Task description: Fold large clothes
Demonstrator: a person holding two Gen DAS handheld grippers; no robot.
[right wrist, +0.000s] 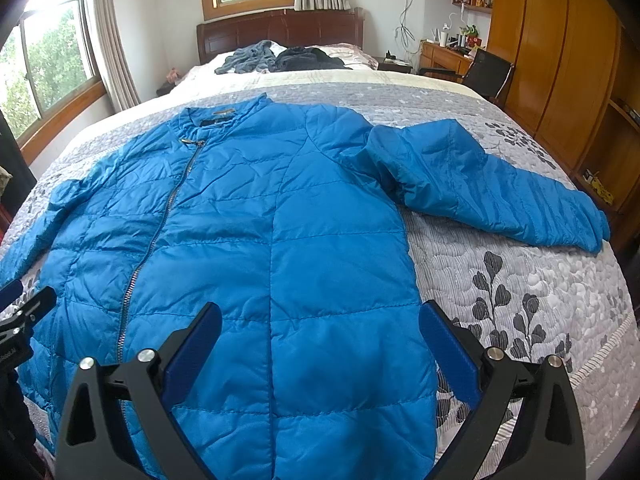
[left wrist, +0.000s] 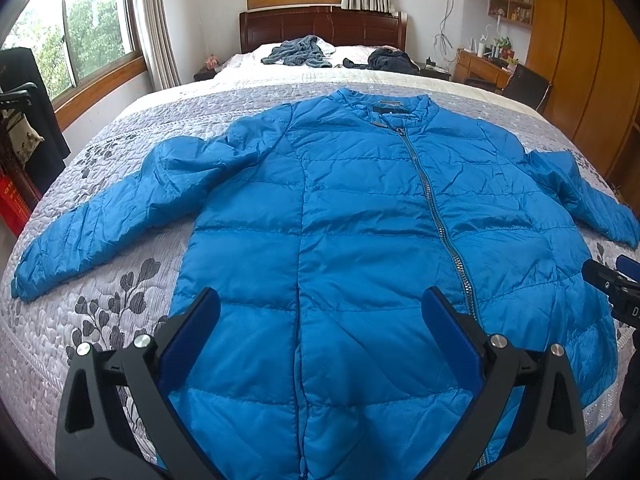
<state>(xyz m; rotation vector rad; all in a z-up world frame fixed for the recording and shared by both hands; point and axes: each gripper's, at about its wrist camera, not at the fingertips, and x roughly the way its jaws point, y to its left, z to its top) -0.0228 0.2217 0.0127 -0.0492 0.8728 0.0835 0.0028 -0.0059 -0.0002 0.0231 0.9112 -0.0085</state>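
A blue quilted jacket (left wrist: 360,216) lies front up and zipped on the bed, collar toward the headboard, both sleeves spread out to the sides. The same jacket (right wrist: 248,232) fills the right wrist view, its sleeve (right wrist: 500,188) stretched to the right. My left gripper (left wrist: 322,312) hovers open over the lower left panel near the hem, nothing between its blue pads. My right gripper (right wrist: 320,328) hangs open above the lower right panel, also empty. Each gripper's tip shows at the edge of the other's view: the right gripper (left wrist: 614,280) and the left gripper (right wrist: 24,312).
The bed has a grey floral quilt (left wrist: 100,288). A grey-blue garment (left wrist: 298,54) and a dark garment (left wrist: 390,60) lie near the wooden headboard (left wrist: 320,26). A wardrobe (right wrist: 560,60), desk and chair (right wrist: 490,70) stand on the right, windows on the left.
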